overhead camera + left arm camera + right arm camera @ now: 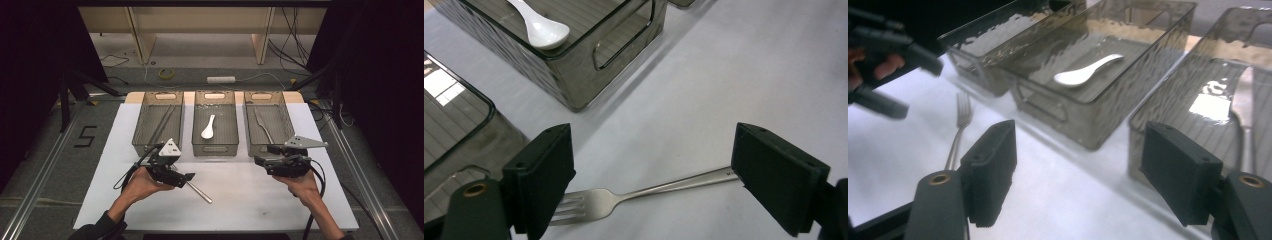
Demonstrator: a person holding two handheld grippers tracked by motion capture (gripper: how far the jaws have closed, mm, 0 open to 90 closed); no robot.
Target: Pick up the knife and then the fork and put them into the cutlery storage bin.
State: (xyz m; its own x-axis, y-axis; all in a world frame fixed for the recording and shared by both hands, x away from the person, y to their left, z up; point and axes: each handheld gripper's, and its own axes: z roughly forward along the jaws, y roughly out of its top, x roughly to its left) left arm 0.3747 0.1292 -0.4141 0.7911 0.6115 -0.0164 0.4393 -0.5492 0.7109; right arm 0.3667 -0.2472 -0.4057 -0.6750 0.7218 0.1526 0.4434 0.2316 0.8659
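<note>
Your left claw (pixel 189 176) sits low over the white worktop (pixel 240 195), just in front of the left bin (pixel 157 122), with its jaws spread wide. The fork (pixel 200 191) lies flat on the worktop between them, and neither pad presses on it. The left gripper view shows what the high view cannot: the tines of the fork (pixel 624 196) point toward one jaw, the handle runs toward the other, and the metal rests free on the sheet.

Beyond the fork, the middle bin (pixel 215 125) holds a white ceramic spoon (pixel 208 127); the left gripper view catches its bowl (pixel 540 29) near the bin's front wall.

Your right claw (pixel 260 160) hovers in front of the right bin (pixel 267 127), well apart from the fork, jaws standing wide with nothing between them. From the right gripper view you see the fork (pixel 959 131) lying lengthwise on the worktop with tines toward the bins, your left claw (pixel 913 80) above it, and a knife (pixel 1244 102) on the floor of the right bin, which from above reads as a thin utensil.
</note>
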